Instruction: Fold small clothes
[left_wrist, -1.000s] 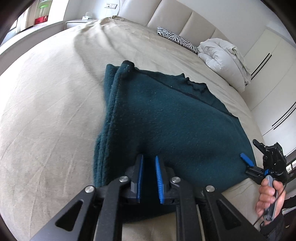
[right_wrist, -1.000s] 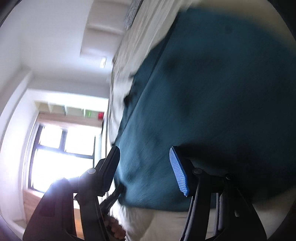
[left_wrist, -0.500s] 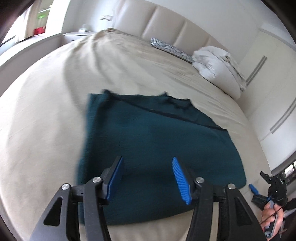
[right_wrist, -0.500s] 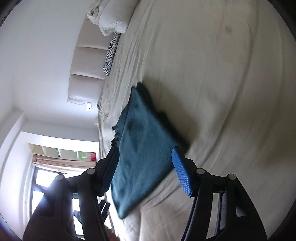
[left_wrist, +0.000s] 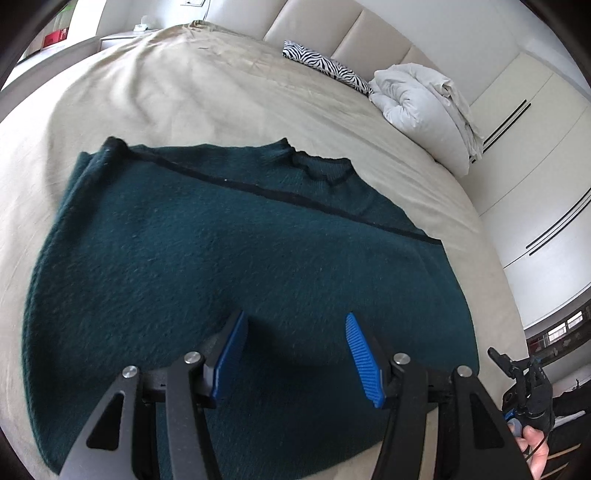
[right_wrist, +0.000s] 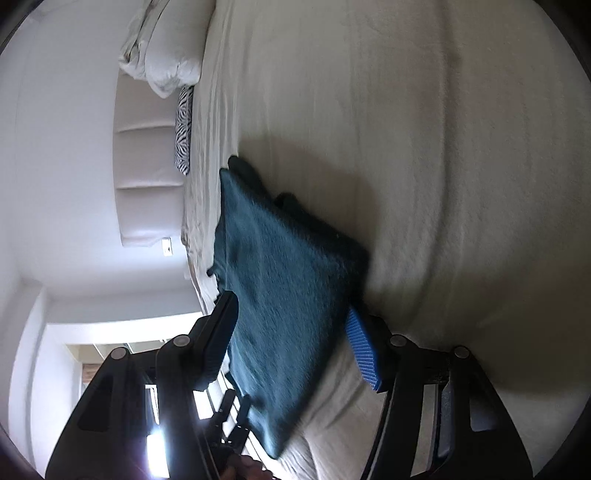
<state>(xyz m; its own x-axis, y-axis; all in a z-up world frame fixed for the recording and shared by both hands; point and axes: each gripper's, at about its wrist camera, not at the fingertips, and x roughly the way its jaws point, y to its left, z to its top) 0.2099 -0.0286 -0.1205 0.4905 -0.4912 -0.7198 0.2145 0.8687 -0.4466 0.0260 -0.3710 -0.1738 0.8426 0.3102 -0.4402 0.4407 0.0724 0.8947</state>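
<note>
The sweater (left_wrist: 229, 266) lay folded flat on the bed (left_wrist: 221, 92), its long axis running left to right, collar at the far edge. The left gripper (left_wrist: 295, 354) hung spread and empty over its near middle, closer than the right gripper (right_wrist: 291, 343), which was also spread, off the sweater's right end. A duvet (left_wrist: 424, 107) sat far right by the headboard (left_wrist: 332, 33).

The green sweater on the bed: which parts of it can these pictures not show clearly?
- Sweater, left wrist view: near hem hidden behind the left gripper and its fingers.
- Sleeves: folded under or hidden, neither view shows them.
- Right wrist view: sweater is motion-blurred and seen edge-on; the right gripper covers its near edge.
- Layers of folding: cannot tell.
</note>
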